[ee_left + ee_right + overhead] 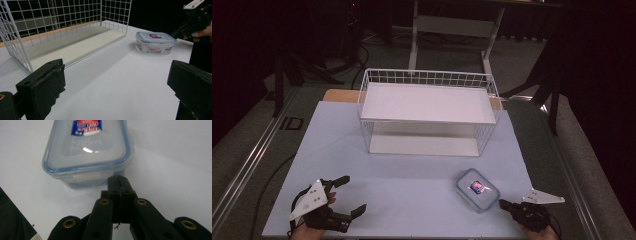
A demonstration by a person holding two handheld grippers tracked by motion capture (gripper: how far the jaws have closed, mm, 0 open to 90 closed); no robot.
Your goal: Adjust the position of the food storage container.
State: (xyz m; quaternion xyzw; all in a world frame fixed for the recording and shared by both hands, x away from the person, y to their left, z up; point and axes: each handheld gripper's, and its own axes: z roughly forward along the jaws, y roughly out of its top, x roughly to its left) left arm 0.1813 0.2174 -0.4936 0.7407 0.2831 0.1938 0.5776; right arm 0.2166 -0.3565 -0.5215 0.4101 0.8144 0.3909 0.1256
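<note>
The lunch box is seen flat on the desk, near its right front corner, in front of the wire basket; its lid is clipped on. The right claw is pressed shut with nothing between its jaws, its tip at or just short of the box's near wall. A push from here is judged likely to slide or spin the light box, since nothing braces it; the left claw is held wide, well apart.
</note>
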